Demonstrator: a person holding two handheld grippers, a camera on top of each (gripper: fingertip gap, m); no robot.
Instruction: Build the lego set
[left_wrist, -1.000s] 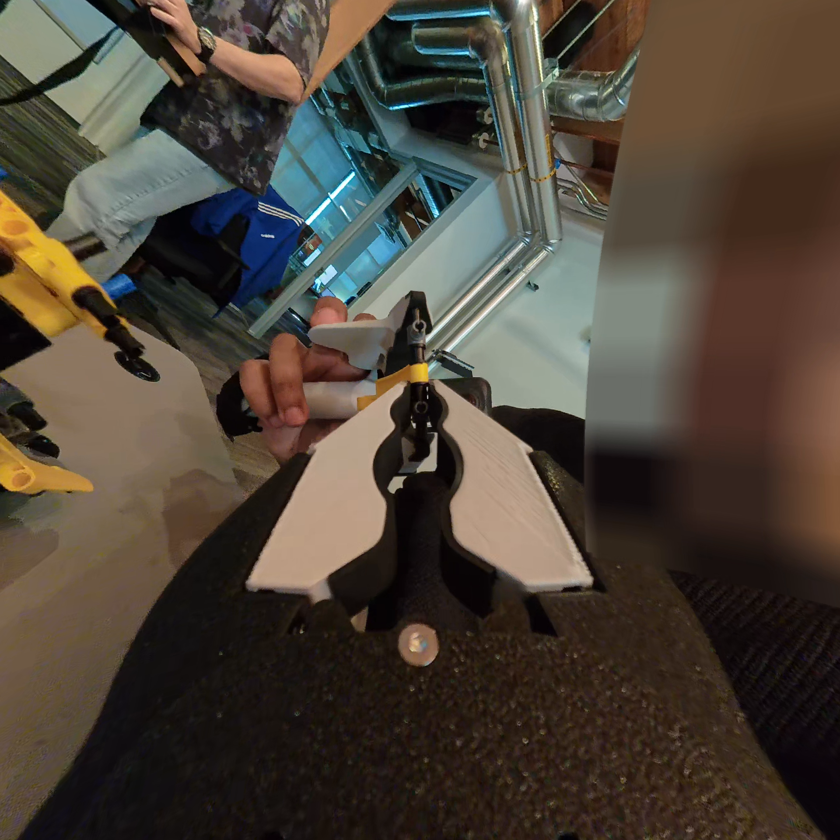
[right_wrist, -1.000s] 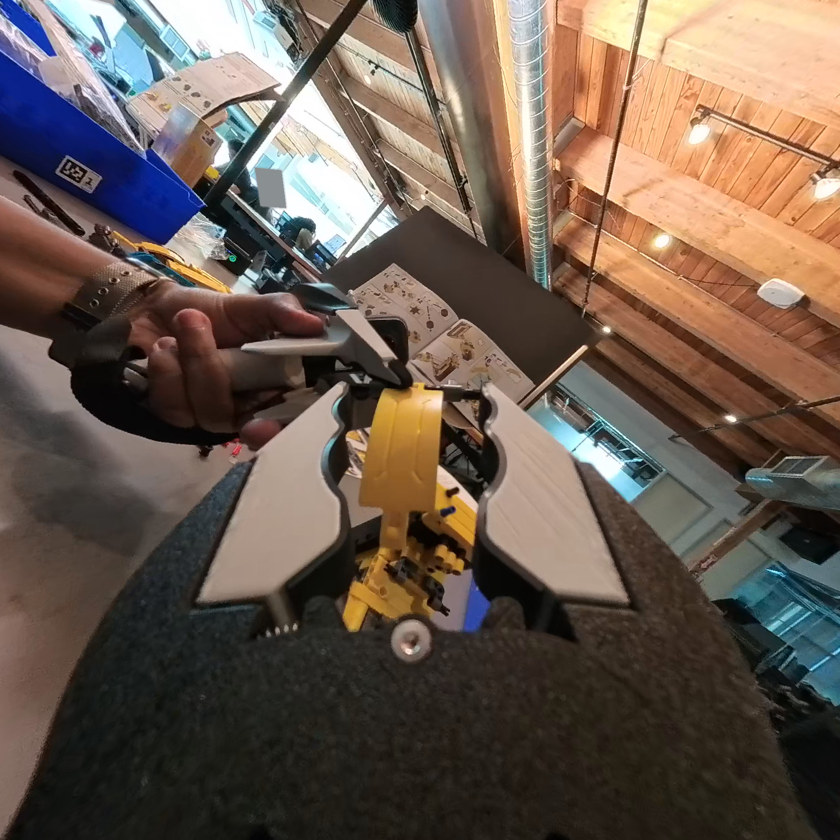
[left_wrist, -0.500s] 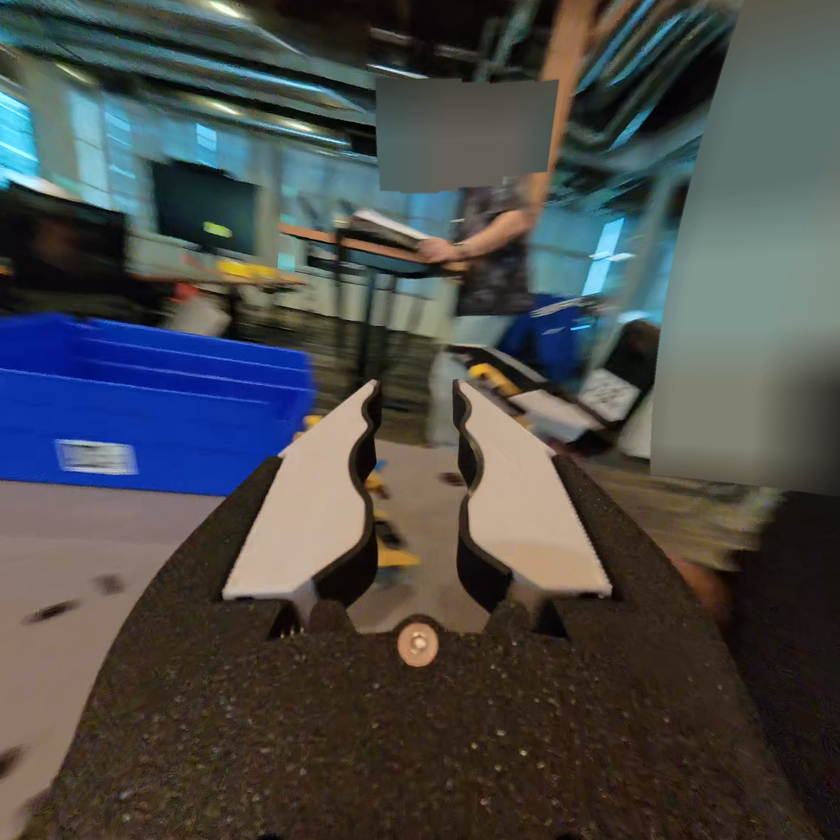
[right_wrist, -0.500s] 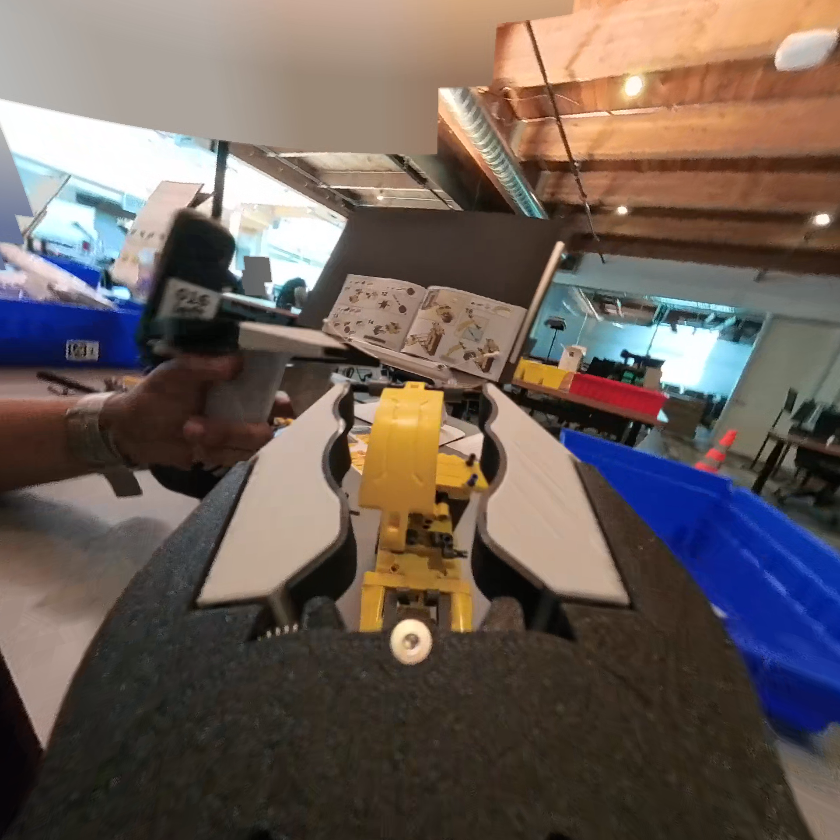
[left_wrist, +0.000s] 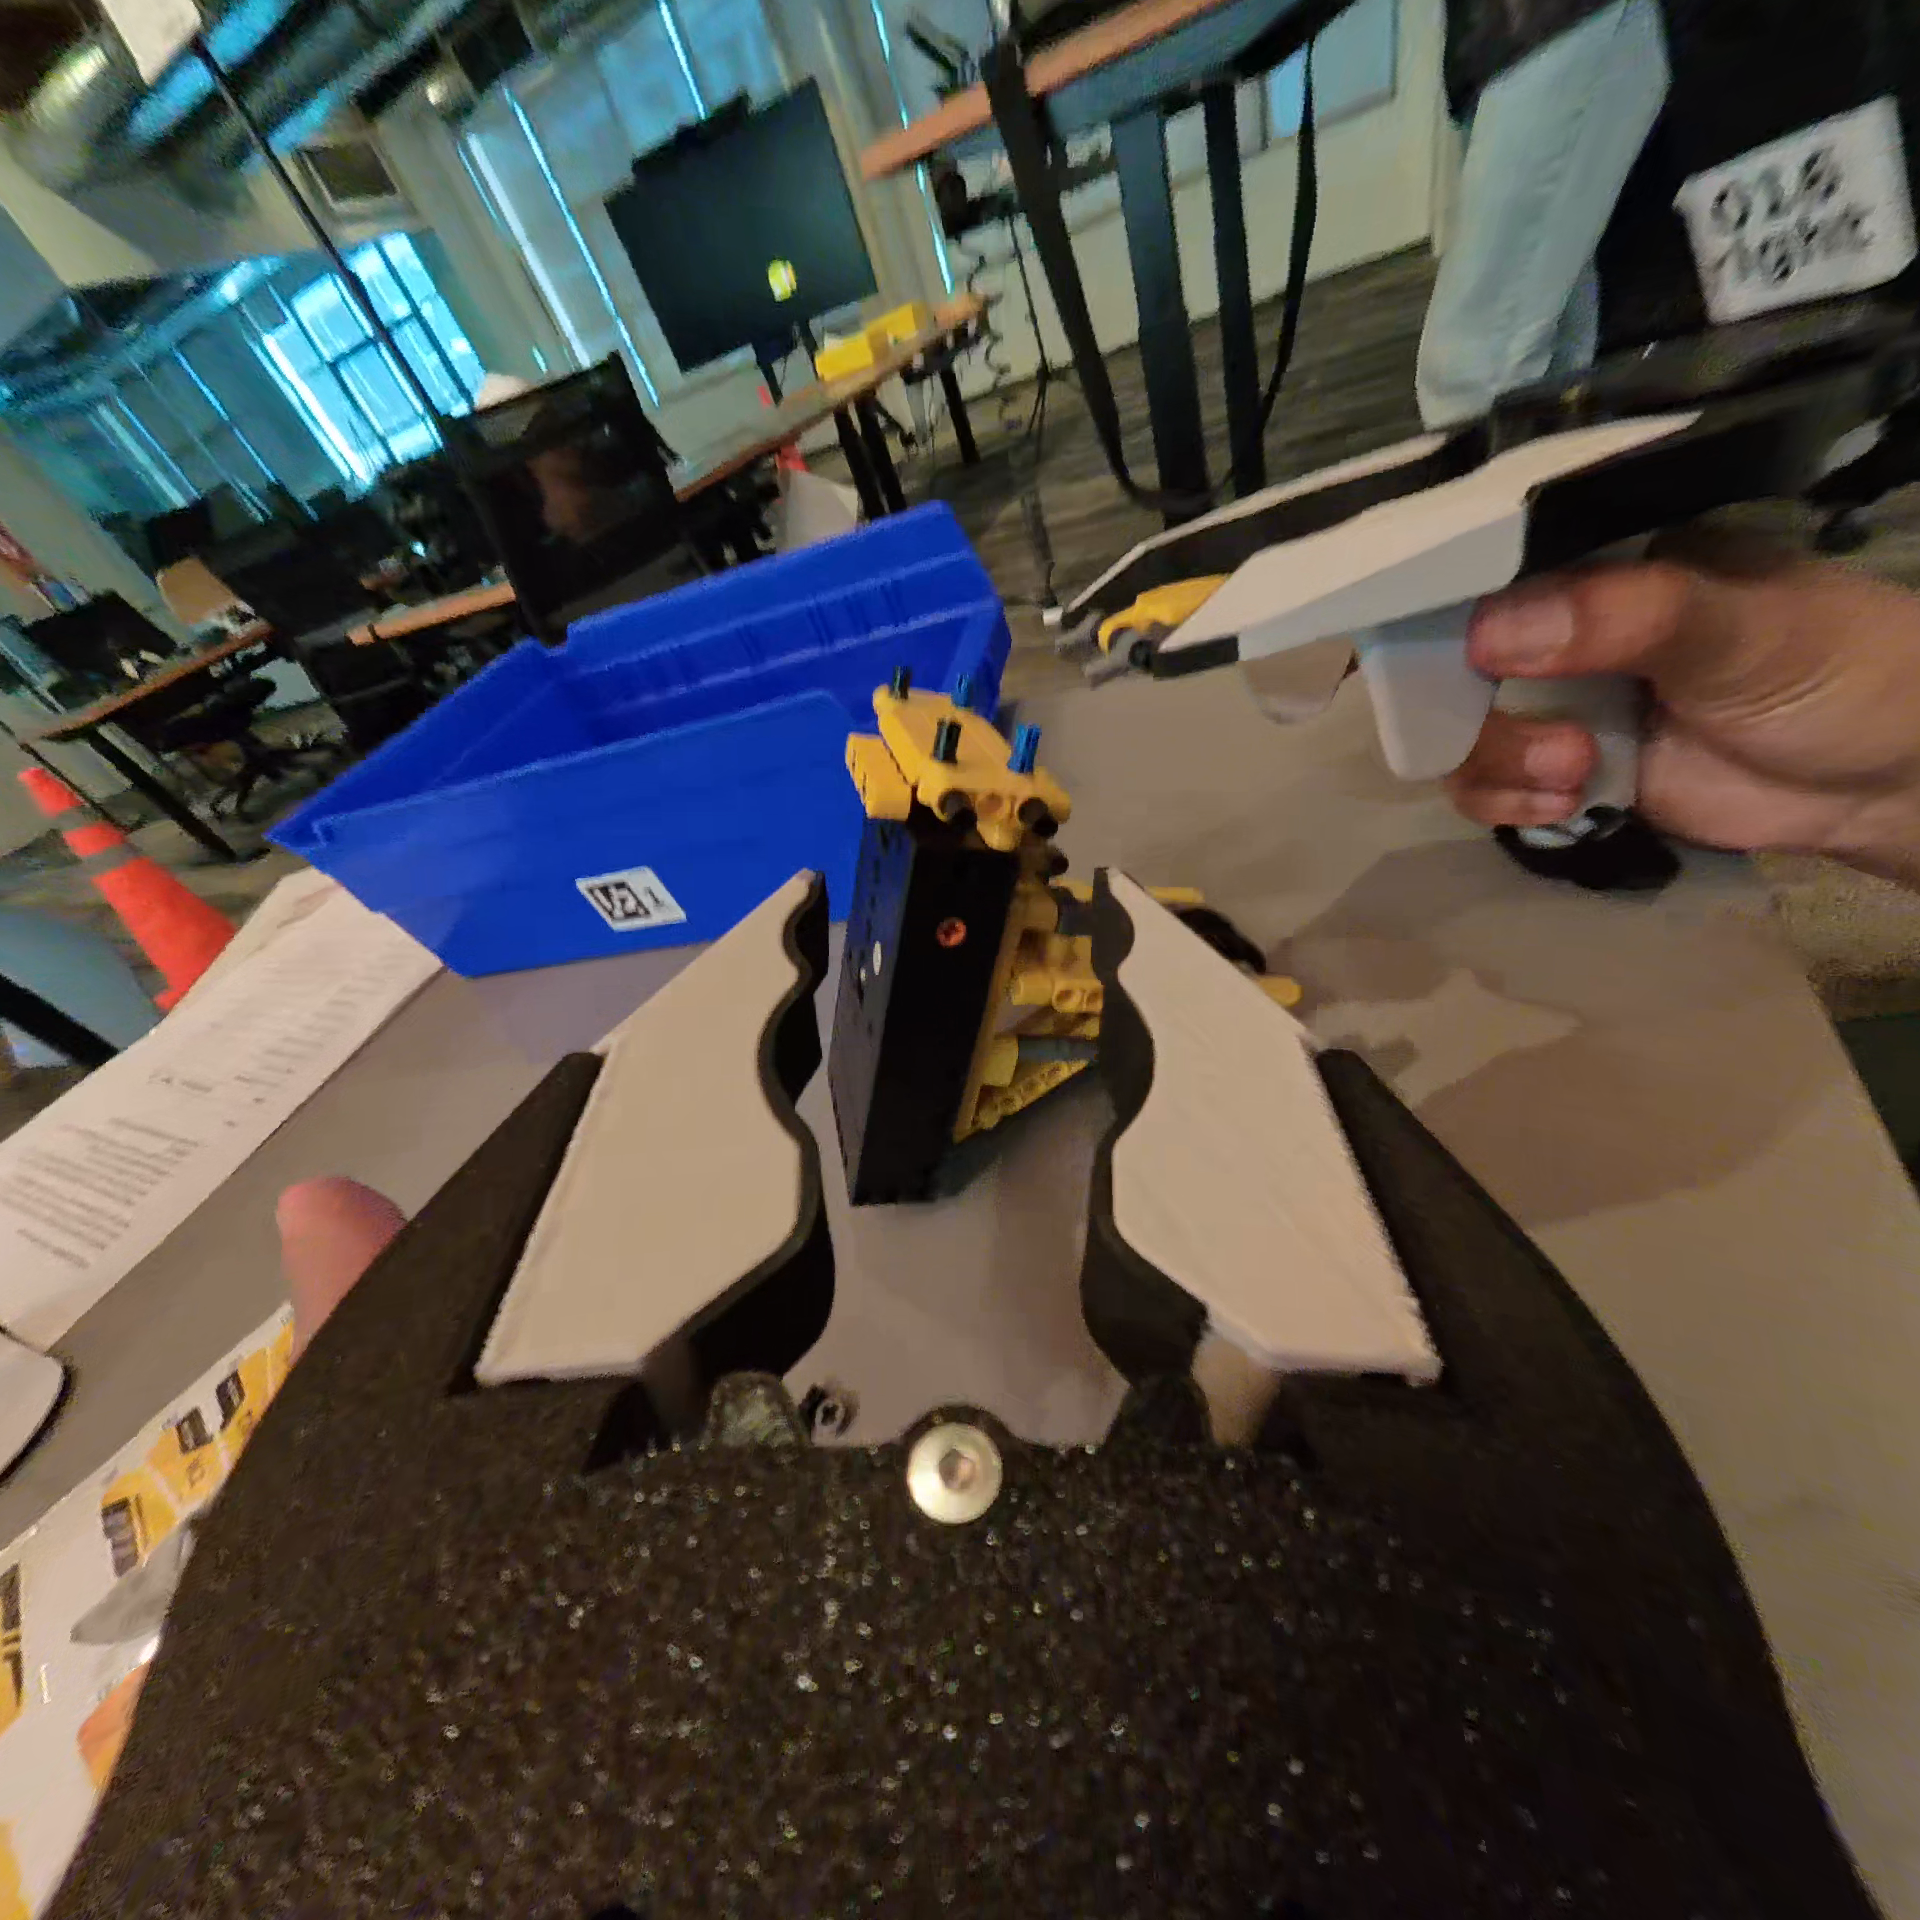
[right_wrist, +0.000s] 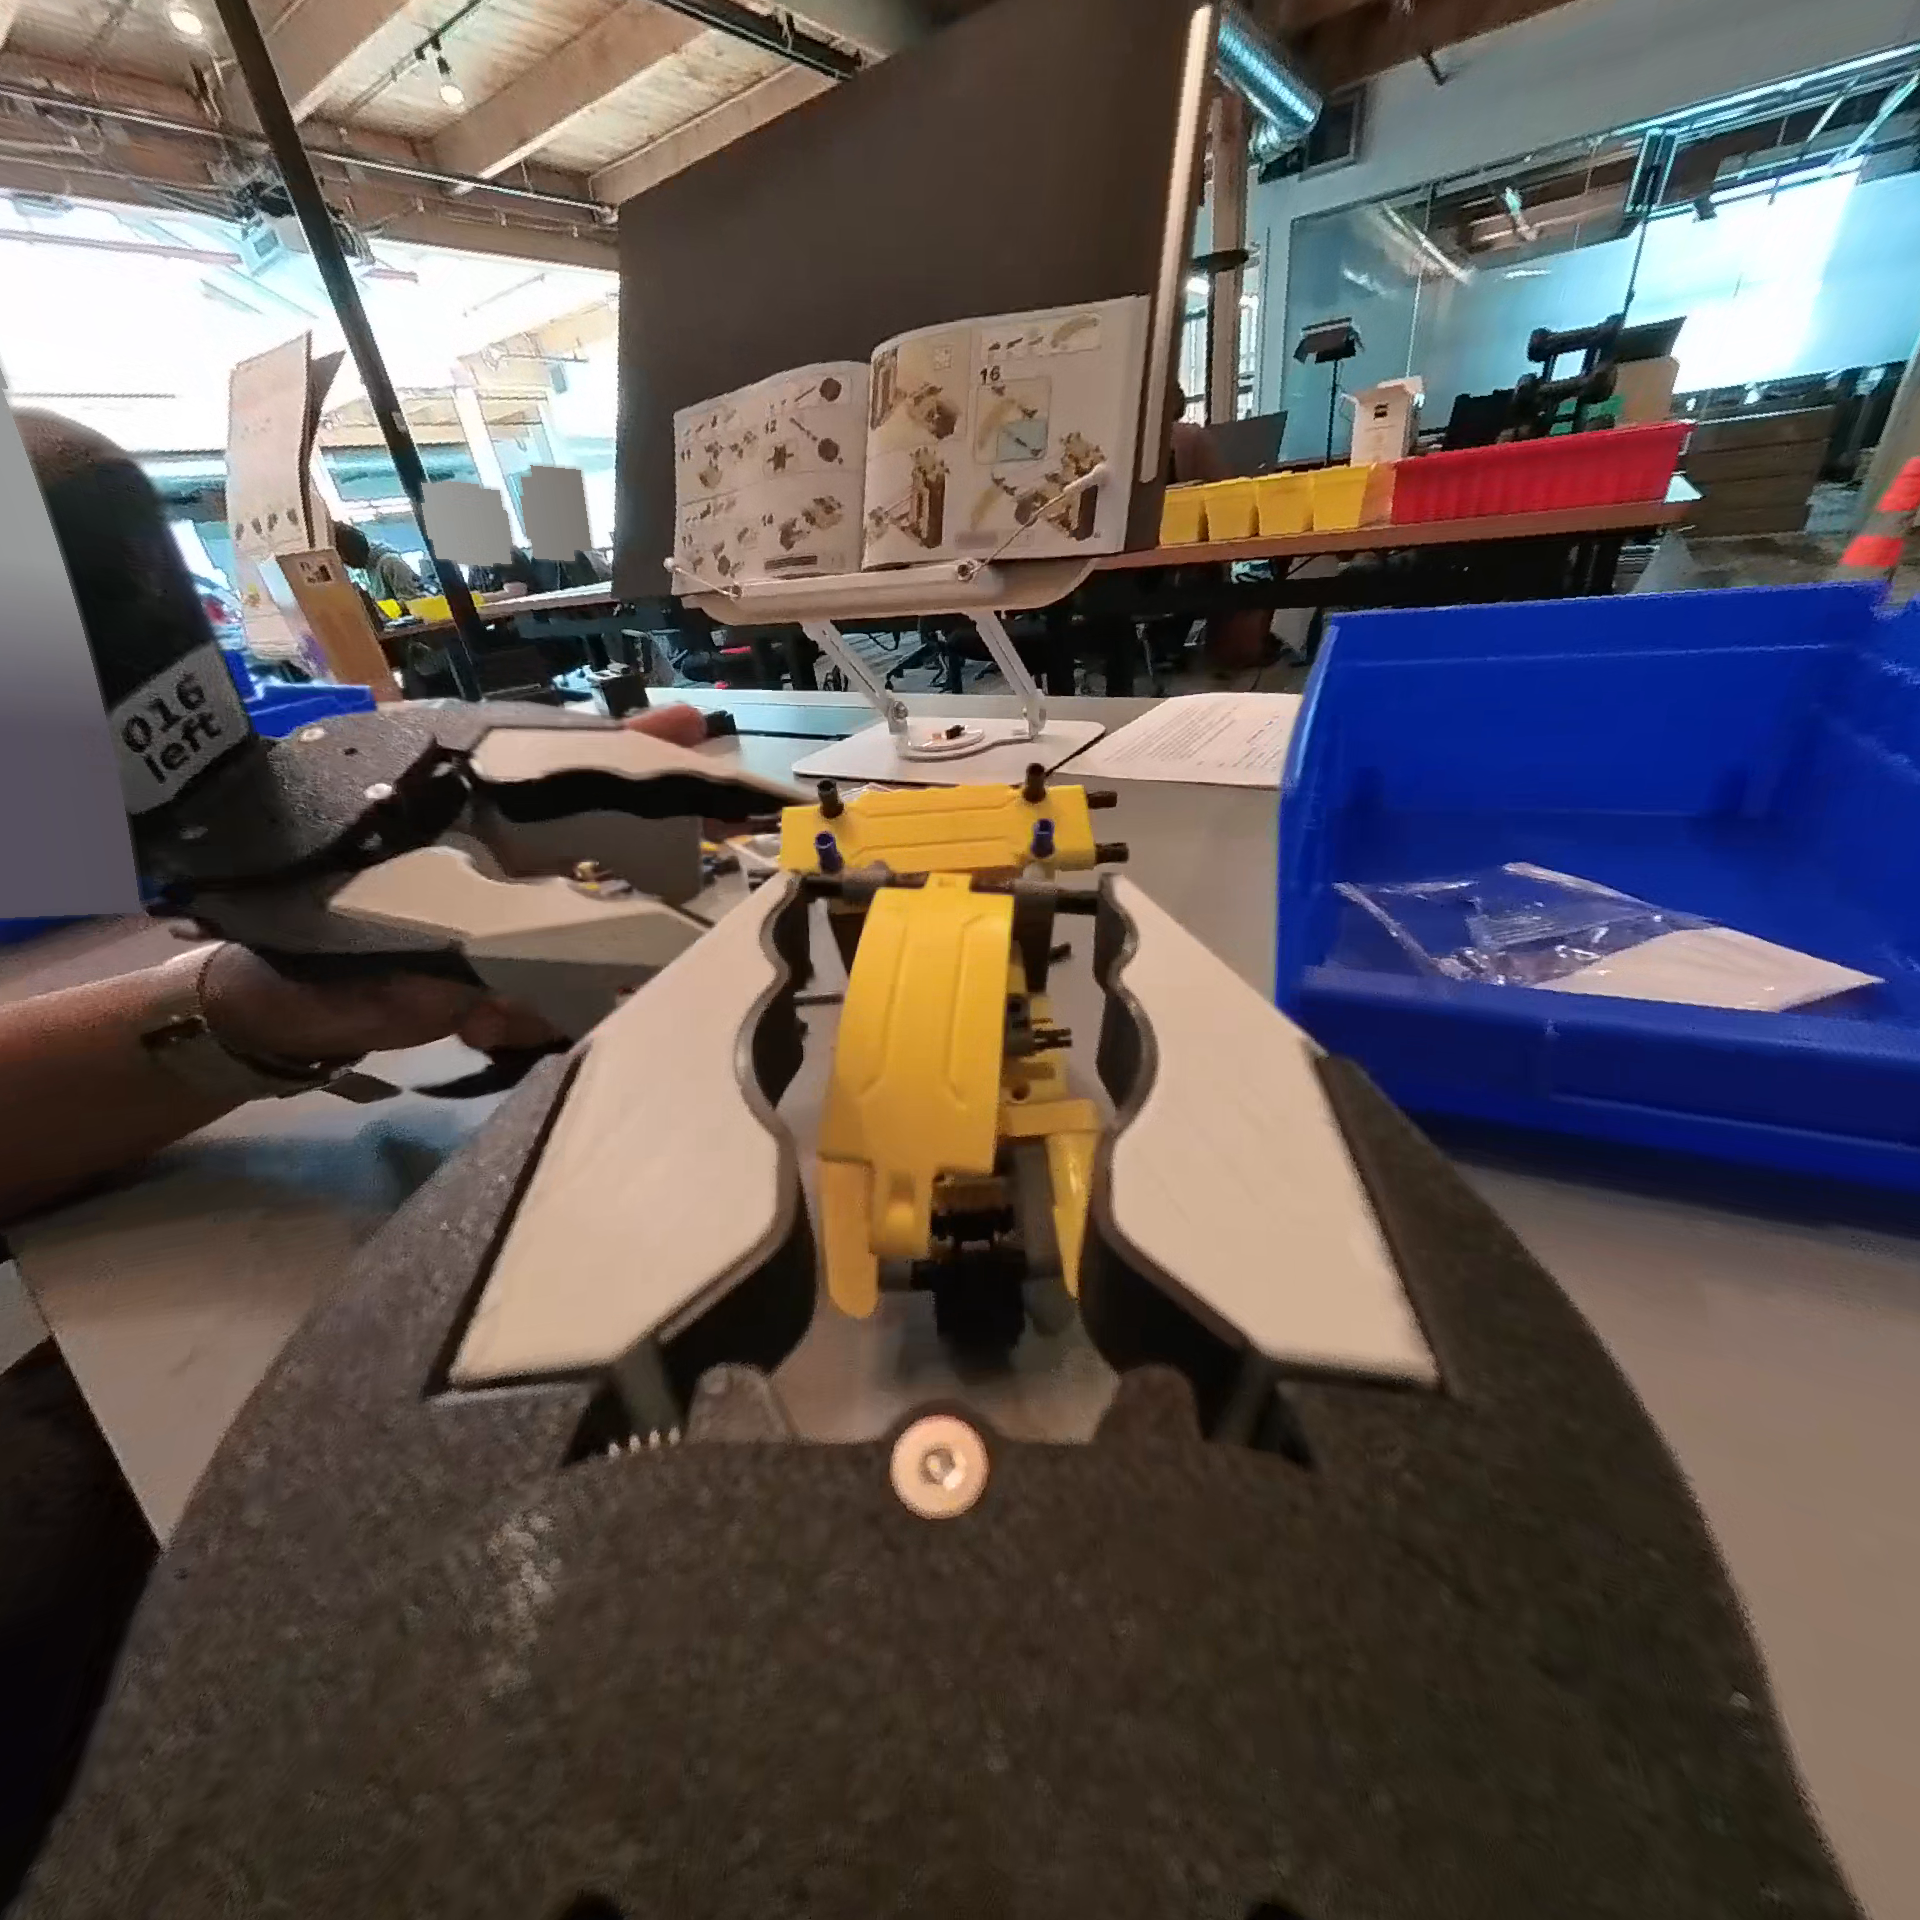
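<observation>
A black and yellow brick model (left_wrist: 914, 1039) stands on the grey table (left_wrist: 1558, 1143). Its yellow top plate carries blue and black pins and also shows in the right wrist view (right_wrist: 935, 831). My left gripper (left_wrist: 958, 894) is open, one finger on each side of the model's black slab; I cannot tell if it touches. It comes in from the left in the right wrist view (right_wrist: 753, 862). My right gripper (right_wrist: 951, 883) is shut on a yellow curved-panel assembly (right_wrist: 925, 1039), just short of the model. In the left wrist view it (left_wrist: 1117, 644) hovers beyond the model.
A blue bin (right_wrist: 1558, 831) holding a plastic bag (right_wrist: 1507, 925) stands right of the model, also seen in the left wrist view (left_wrist: 644, 790). An open instruction booklet (right_wrist: 894, 468) sits on a stand behind. Paper sheets (left_wrist: 208, 1060) lie at the left. A person (left_wrist: 1538, 208) stands beyond.
Both grippers swung down from pointing at the ceiling to the table. The left one let go of a small black and yellow part, opened, and now straddles the model. The right keeps its yellow assembly.
</observation>
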